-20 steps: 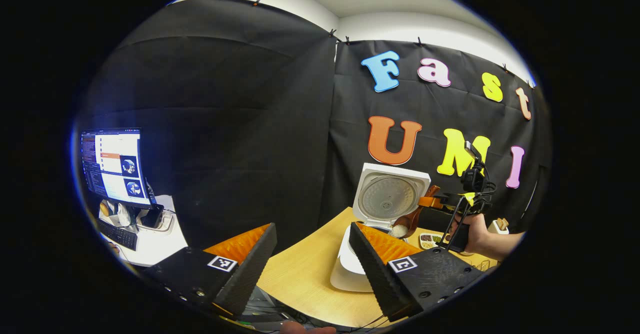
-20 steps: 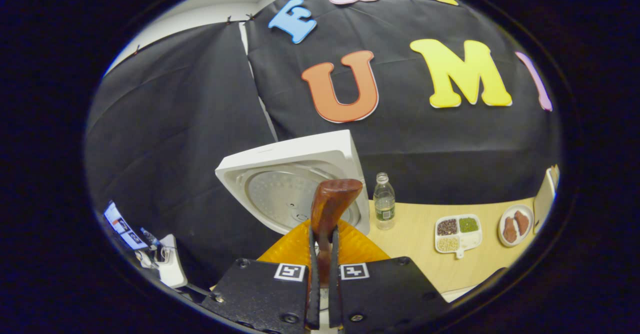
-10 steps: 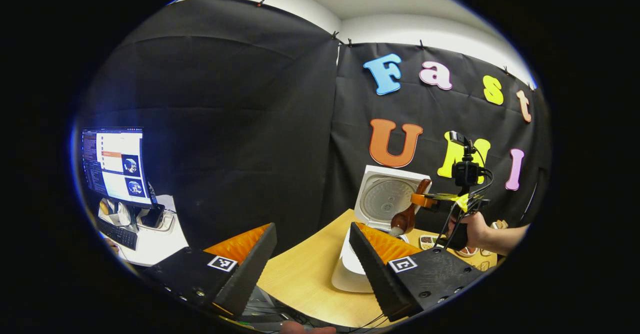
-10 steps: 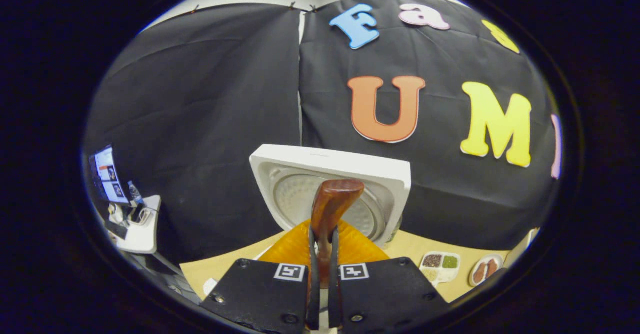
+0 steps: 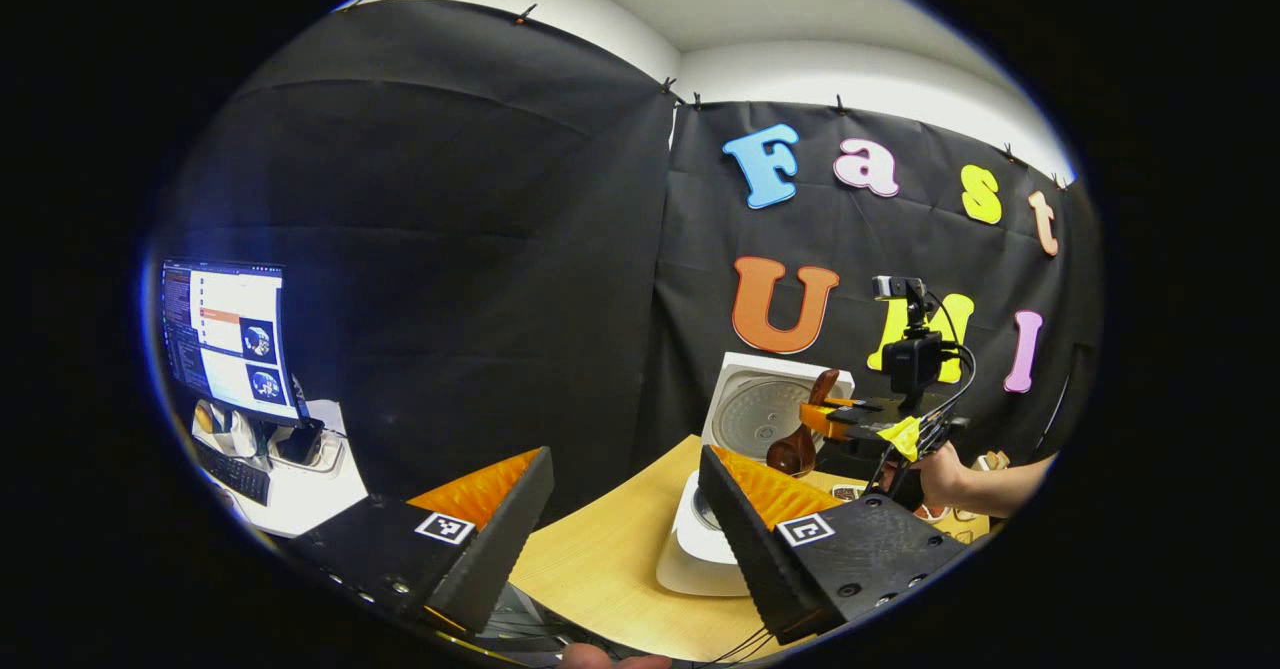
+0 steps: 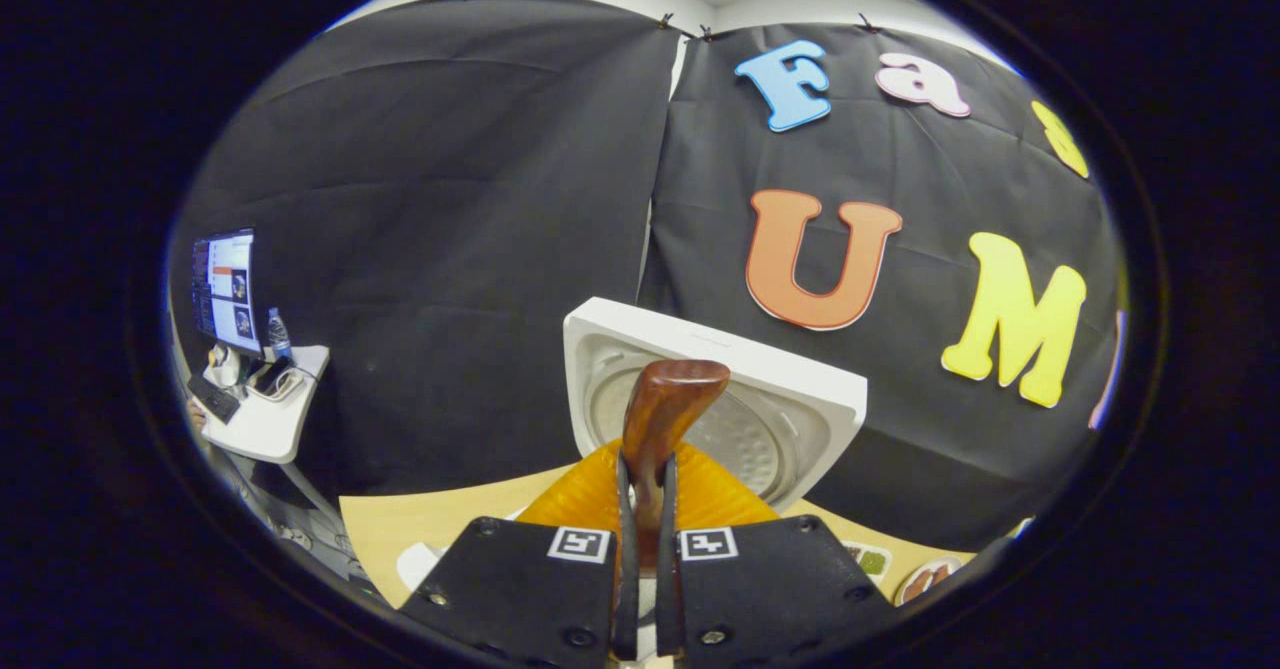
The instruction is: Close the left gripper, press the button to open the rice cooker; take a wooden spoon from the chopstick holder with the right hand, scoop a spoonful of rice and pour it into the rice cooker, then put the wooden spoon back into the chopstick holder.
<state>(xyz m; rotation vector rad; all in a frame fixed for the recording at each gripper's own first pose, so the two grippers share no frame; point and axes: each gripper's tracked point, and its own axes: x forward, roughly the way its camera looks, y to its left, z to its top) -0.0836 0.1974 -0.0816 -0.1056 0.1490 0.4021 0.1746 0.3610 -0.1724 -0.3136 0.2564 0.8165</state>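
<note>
The white rice cooker [image 5: 690, 549] stands on the wooden table [image 5: 600, 549] with its lid [image 5: 765, 409] raised. My left gripper [image 5: 625, 454] is open and holds nothing, close to the cooker's front. Beyond it my right gripper [image 5: 850, 419], held by a hand [image 5: 950, 479], is shut on the wooden spoon [image 5: 800, 444]. The spoon hangs bowl-down above the cooker's opening, and no rice shows on it. In the right gripper view my right gripper [image 6: 645, 469] clamps the wooden spoon [image 6: 665, 409] in front of the open lid [image 6: 700, 389].
A lit monitor [image 5: 225, 334] and a keyboard sit on a white side table [image 5: 300, 489] at the left. A water bottle [image 6: 280, 334] stands beside the monitor [image 6: 228, 289]. Small dishes of food [image 6: 865, 557] lie on the table right of the cooker.
The right gripper has risen and swung left over the cooker, tipping the spoon. The white rice seen on the spoon's bowl a second ago is gone. The left gripper has barely shifted.
</note>
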